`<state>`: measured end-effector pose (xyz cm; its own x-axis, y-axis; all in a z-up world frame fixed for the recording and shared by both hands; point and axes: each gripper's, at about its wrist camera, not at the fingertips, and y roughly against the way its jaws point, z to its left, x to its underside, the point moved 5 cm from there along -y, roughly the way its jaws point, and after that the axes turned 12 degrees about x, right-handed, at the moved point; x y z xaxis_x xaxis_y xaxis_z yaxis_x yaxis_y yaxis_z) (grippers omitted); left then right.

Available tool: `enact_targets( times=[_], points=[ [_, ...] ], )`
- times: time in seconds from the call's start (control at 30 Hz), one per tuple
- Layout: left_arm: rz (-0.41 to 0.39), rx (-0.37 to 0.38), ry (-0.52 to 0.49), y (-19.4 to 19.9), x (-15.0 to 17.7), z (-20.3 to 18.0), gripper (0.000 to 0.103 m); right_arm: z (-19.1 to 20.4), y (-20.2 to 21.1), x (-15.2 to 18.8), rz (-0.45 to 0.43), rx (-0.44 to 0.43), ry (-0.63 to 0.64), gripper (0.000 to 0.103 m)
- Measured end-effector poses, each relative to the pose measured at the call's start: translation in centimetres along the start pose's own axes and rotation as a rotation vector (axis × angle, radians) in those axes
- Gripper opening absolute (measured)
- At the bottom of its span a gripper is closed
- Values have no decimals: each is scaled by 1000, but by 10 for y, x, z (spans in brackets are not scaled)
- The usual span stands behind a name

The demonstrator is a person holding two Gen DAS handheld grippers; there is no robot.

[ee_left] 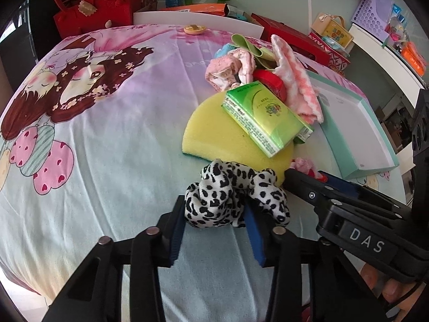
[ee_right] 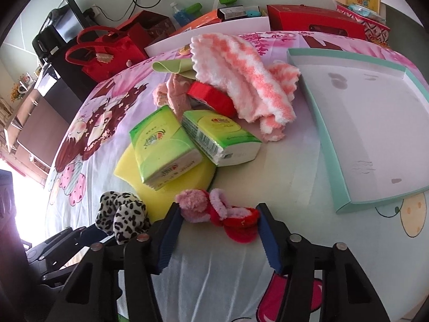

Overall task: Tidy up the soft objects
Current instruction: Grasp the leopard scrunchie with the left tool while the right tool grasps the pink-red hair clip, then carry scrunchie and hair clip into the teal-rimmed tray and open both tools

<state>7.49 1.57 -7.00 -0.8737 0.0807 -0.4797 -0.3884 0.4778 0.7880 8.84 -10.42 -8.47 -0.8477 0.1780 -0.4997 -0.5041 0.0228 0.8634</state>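
Note:
A black-and-white leopard-print scrunchie (ee_left: 222, 196) lies on the cartoon bedsheet, just in front of a yellow sponge (ee_left: 214, 134). My left gripper (ee_left: 213, 202) is shut on it, a blue pad touching each side; one loop spills over the right finger. A fluffy pink and red scrunchie (ee_right: 217, 212) lies to its right, and my right gripper (ee_right: 218, 206) is shut on it, a pad at each end. The right wrist view also shows the leopard scrunchie (ee_right: 120, 214). Two green tissue packs (ee_right: 166, 150) rest on the sponge (ee_right: 126, 169).
A pink-and-white fluffy towel (ee_right: 241, 80), a red roll (ee_right: 211, 96) and pink cloth bits (ee_left: 228, 69) are heaped behind the sponge. A shallow white tray with a teal rim (ee_right: 332, 161) lies to the right. Red bags (ee_left: 91, 10) and boxes line the far edge.

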Motion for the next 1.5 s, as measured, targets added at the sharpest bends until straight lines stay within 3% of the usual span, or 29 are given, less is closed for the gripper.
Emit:
enact_targets(
  times=[0.27, 0.63, 0.8, 1.03, 1.23, 1.5],
  points=[
    [-22, -13, -19, 7, -2, -4, 23, -3, 7, 2, -7, -17, -22, 57],
    [-106, -8, -71, 44, -14, -22, 21, -21, 50, -14, -90, -21, -62, 57],
    [-176, -6, -115, 65, -38, -39, 21, -45, 66, -44, -157, 63, -118, 57],
    [-233, 35, -174, 56, -89, -80, 21, -94, 70, -87, -201, 203, -238, 57],
    [-208, 81, -217, 23, -118, -121, 21, -139, 62, -107, -202, 314, -324, 57],
    [-160, 122, -270, -27, -136, -168, 22, -198, 47, -109, -187, 427, -442, 57]
  ],
)
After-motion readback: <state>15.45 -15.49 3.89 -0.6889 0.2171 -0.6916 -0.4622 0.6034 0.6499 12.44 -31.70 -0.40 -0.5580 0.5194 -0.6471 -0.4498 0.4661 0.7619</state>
